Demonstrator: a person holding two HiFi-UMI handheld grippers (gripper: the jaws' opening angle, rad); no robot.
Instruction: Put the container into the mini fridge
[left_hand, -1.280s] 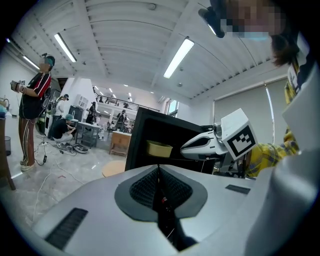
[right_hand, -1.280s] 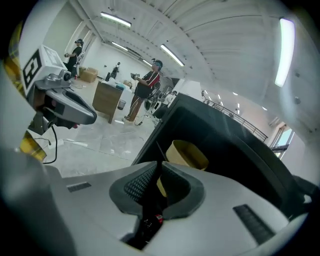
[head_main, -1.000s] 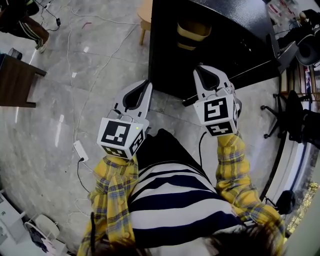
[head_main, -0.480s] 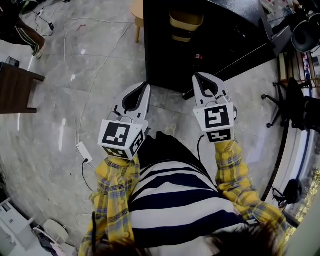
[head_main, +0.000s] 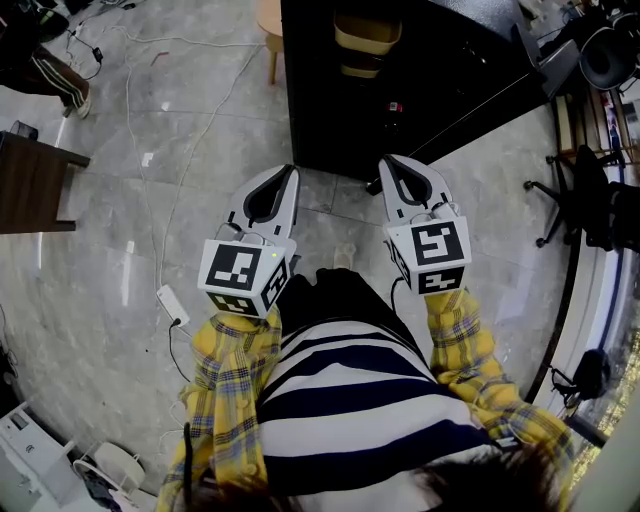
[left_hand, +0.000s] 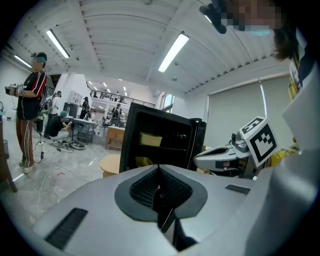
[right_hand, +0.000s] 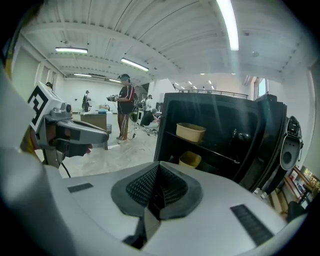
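My left claw (head_main: 283, 172) and right claw (head_main: 390, 162) are both clenched shut on nothing, just in front of the open black fridge (head_main: 460, 70). A tan container (head_main: 367, 33) sits on the fridge's upper shelf.

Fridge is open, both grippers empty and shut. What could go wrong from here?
The open door is near the right gripper; a swing could knock it. A corded power strip lies on the floor on your left: a trip hazard. Two containers sit on the mini fridge shelves, so room may be tight.
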